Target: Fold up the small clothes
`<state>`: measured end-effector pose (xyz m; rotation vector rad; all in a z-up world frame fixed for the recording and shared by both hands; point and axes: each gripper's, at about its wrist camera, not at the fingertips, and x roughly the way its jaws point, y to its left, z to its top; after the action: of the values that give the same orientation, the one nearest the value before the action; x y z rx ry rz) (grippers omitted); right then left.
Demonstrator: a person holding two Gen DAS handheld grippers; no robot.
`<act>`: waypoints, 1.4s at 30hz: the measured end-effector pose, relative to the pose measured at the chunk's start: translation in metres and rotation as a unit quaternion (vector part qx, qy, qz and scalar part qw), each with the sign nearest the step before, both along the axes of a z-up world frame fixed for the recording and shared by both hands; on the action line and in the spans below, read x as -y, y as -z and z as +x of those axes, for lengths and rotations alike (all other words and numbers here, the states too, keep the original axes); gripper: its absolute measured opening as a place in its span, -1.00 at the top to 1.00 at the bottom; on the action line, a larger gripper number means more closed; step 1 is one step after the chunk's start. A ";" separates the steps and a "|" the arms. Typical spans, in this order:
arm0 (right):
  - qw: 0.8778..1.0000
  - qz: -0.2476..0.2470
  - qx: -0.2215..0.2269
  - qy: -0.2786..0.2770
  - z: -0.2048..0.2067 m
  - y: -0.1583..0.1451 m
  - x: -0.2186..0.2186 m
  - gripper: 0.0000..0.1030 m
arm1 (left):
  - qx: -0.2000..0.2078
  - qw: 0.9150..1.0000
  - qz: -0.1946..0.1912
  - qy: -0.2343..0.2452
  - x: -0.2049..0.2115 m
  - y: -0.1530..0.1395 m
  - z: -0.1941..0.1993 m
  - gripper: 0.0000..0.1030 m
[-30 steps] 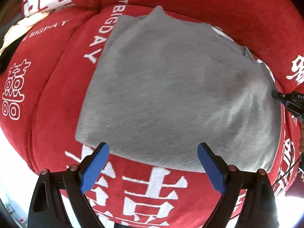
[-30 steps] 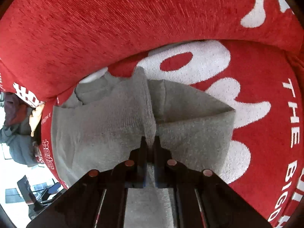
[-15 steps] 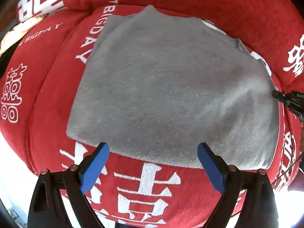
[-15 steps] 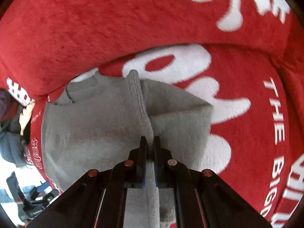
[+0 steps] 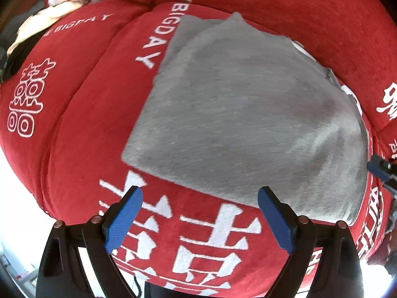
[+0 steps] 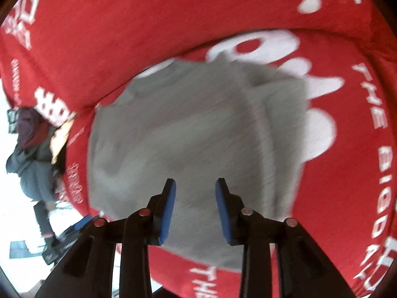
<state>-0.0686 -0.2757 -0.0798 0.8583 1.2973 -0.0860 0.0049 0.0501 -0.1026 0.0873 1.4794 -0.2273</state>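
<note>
Since the fold looks laid, we find right claw (image 6: 195,186) just opening, nothing between | left claw (image 5: 199,196) open, empty | cloth (image 5: 248,114) flat on sofa (image 5: 74,104)

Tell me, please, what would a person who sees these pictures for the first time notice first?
First, the grey garment, lying folded in the middle of the bright red cover with white lettering. Next, the left gripper, open and empty over the cover's near part, just short of the garment's near edge. The right gripper has just been opening, with nothing between its blue pads, above the garment's right side.
</note>
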 end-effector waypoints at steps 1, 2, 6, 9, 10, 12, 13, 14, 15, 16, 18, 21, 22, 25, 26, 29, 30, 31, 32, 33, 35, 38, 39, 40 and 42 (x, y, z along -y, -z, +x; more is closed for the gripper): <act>1.000 0.006 0.002 -0.006 0.002 0.000 -0.011 0.29 | -0.001 1.000 0.000 -0.001 -0.004 0.000 0.000 -0.83; 1.000 0.013 0.003 -0.012 0.003 0.000 -0.023 0.29 | -0.001 1.000 -0.001 0.000 -0.008 0.001 0.000 -0.83; 0.999 0.038 0.003 -0.025 0.001 -0.001 -0.065 0.29 | -0.003 1.000 -0.009 0.011 -0.020 0.002 0.002 -0.83; 0.998 0.061 0.000 -0.028 -0.002 0.006 -0.101 0.24 | -0.007 1.000 -0.019 0.020 -0.030 0.003 0.004 -0.83; 0.997 0.071 -0.003 -0.025 -0.004 0.010 -0.115 0.23 | -0.008 0.999 -0.021 0.023 -0.034 0.003 0.004 -0.83; 0.996 0.090 -0.006 -0.013 -0.006 0.019 -0.134 0.23 | -0.011 0.999 -0.023 0.025 -0.042 0.004 0.005 -0.83; 0.994 0.106 -0.008 -0.001 -0.008 0.026 -0.144 0.23 | -0.013 0.999 -0.021 0.025 -0.046 0.005 0.006 -0.83; 0.993 0.114 -0.008 0.006 -0.010 0.029 -0.150 0.22 | -0.015 0.999 -0.019 0.023 -0.052 0.005 0.006 -0.83; 0.992 0.124 -0.011 0.017 -0.013 0.034 -0.159 0.22 | -0.017 0.999 -0.018 0.021 -0.056 0.006 0.006 -0.83; 0.990 0.134 -0.015 0.028 -0.015 0.040 -0.167 0.22 | -0.020 0.999 -0.019 0.020 -0.059 0.007 0.006 -0.83; 0.988 0.147 -0.019 0.044 -0.018 0.048 -0.178 0.21 | -0.023 0.999 -0.024 0.019 -0.064 0.007 0.006 -0.83; 0.982 0.169 -0.006 0.079 -0.022 0.057 -0.190 0.16 | -0.025 0.999 -0.038 0.015 -0.074 0.005 0.007 -0.83; 0.981 0.174 -0.003 0.091 -0.023 0.060 -0.191 0.10 | -0.027 0.998 -0.048 0.009 -0.077 0.005 0.008 -0.83; 0.976 0.185 -0.001 0.117 -0.024 0.069 -0.192 0.07 | -0.039 0.996 -0.076 -0.010 -0.091 0.009 0.011 -0.83; 0.975 0.188 -0.001 0.122 -0.024 0.071 -0.192 0.07 | -0.043 0.995 -0.084 -0.017 -0.094 0.010 0.012 -0.83; 0.970 0.198 0.007 0.137 -0.024 0.075 -0.190 0.07 | -0.052 0.991 -0.116 -0.038 -0.105 0.012 0.013 -0.83; 0.970 0.200 0.008 0.139 -0.022 0.076 -0.191 0.07 | -0.053 0.990 -0.122 -0.041 -0.109 0.012 0.013 -0.83; 0.970 0.200 0.007 0.138 -0.019 0.076 -0.192 0.06 | -0.054 0.990 -0.126 -0.043 -0.110 0.012 0.012 -0.83; 0.970 0.200 0.006 0.137 -0.018 0.078 -0.193 0.05 | -0.055 0.989 -0.128 -0.042 -0.110 0.012 0.012 -0.83; 0.970 0.200 0.004 0.136 -0.016 0.078 -0.193 0.05 | -0.056 0.989 -0.129 -0.042 -0.110 0.012 0.012 -0.83; 0.969 0.204 0.003 0.137 -0.013 0.081 -0.195 0.05 | -0.060 0.988 -0.137 -0.044 -0.110 0.013 0.010 -0.83; 0.967 0.210 0.009 0.145 -0.005 0.083 -0.197 0.05 | -0.069 0.984 -0.158 -0.055 -0.107 0.018 0.010 -0.83; 0.966 0.212 0.012 0.149 -0.003 0.084 -0.198 0.05 | -0.071 0.982 -0.164 -0.061 -0.107 0.019 0.010 -0.83; 0.965 0.211 0.015 0.155 0.001 0.085 -0.198 0.05 | -0.076 0.980 -0.171 -0.069 -0.107 0.020 0.010 -0.83; 0.962 0.216 0.021 0.167 0.004 0.087 -0.198 0.04 | -0.086 0.974 -0.192 -0.090 -0.111 0.024 0.012 -0.83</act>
<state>-0.0645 -0.0776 -0.1670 1.4441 1.1350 -0.0506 0.0168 0.1608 -0.1261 -0.3848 1.5786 -0.3762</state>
